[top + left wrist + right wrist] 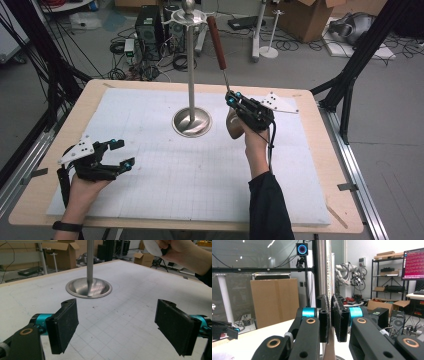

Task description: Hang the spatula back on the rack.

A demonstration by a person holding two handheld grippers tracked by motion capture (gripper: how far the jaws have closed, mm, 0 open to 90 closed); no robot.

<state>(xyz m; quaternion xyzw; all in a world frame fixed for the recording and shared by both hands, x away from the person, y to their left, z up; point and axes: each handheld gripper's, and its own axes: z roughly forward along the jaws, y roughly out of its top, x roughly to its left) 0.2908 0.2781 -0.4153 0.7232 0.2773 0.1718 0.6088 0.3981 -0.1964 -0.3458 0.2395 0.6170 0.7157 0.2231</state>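
A: The right gripper (231,96) has its fingers clenched on the thin metal shank of the utensil (217,42), whose brown handle rises straight above the fingertips, near the hooks of the stand (191,80).

B: Keep that grip tight and the handle upright, then lift its end towards a hook, I'd judge. The left?

A: Left gripper (118,153): fingers released, resting low on the desk (160,180), well apart.

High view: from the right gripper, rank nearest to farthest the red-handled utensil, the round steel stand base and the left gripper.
1. Red-handled utensil: clamped in the right gripper, rising above it.
2. Round steel stand base: just to its left, mid-table.
3. Left gripper: far left, near the table's front.
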